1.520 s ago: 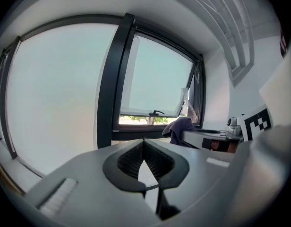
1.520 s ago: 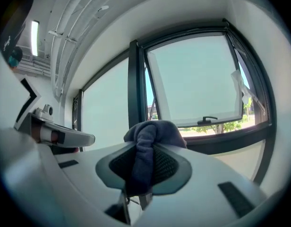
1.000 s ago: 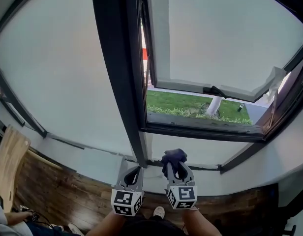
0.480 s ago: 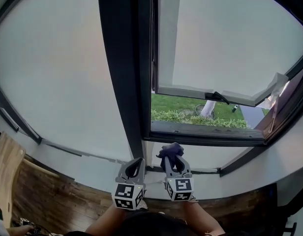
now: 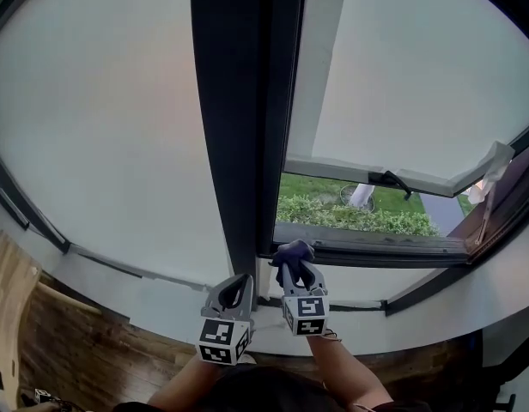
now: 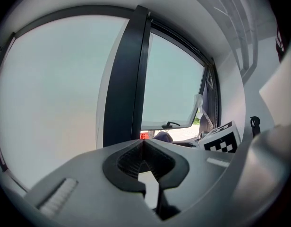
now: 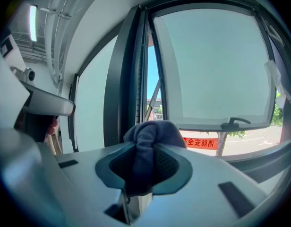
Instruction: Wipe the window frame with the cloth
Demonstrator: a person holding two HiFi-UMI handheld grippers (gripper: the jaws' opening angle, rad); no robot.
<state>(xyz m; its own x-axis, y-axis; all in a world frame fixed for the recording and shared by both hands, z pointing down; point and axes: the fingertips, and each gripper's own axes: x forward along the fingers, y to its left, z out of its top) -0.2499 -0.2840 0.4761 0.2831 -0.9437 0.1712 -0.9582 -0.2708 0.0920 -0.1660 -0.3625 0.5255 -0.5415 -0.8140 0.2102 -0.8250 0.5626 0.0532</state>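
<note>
The right gripper (image 5: 294,270) clamps a bunched dark cloth (image 5: 292,251) near the window frame (image 5: 239,144), seemingly ready to wipe. The left gripper (image 5: 235,287) idles, jaws together and empty.

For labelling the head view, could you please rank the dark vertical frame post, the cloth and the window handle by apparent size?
1. Dark vertical frame post, by far largest.
2. Cloth in the right gripper.
3. Window handle, thinner; it is farther off, so nearly a tie.
</note>
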